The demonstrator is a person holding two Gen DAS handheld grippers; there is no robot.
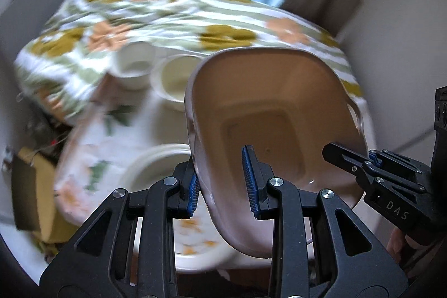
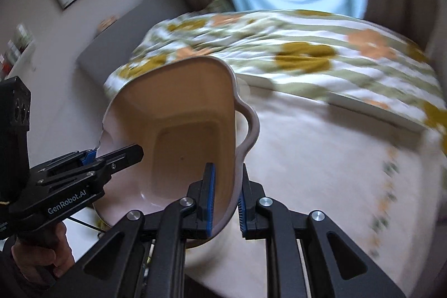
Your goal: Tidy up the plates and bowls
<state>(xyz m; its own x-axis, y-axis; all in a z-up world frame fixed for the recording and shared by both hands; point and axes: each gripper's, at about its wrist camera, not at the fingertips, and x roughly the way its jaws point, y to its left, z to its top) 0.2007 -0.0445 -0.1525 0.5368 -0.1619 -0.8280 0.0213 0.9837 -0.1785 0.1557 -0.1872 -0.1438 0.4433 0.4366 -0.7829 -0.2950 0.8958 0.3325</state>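
A pink square baking dish (image 1: 265,102) with loop handles hangs tilted above the table, carried between both grippers. My left gripper (image 1: 222,183) is shut on its left wall, one blue pad inside and one outside. My right gripper (image 1: 360,155) is clamped on the opposite wall. In the right wrist view the dish (image 2: 181,102) fills the left centre, with my right gripper (image 2: 226,197) shut on its near wall and my left gripper (image 2: 111,154) gripping the far rim. On the table below stand a white bowl (image 1: 134,66), a second white bowl (image 1: 178,77) and a white plate (image 1: 156,166).
A flower-patterned plate (image 1: 192,239) lies under the dish near the table's front edge. The tablecloth (image 2: 321,158) is pale with flowers. A bed with a floral striped duvet (image 2: 279,46) lies behind. A cardboard box (image 1: 33,186) sits on the floor at left. A hand (image 2: 42,256) holds the left gripper.
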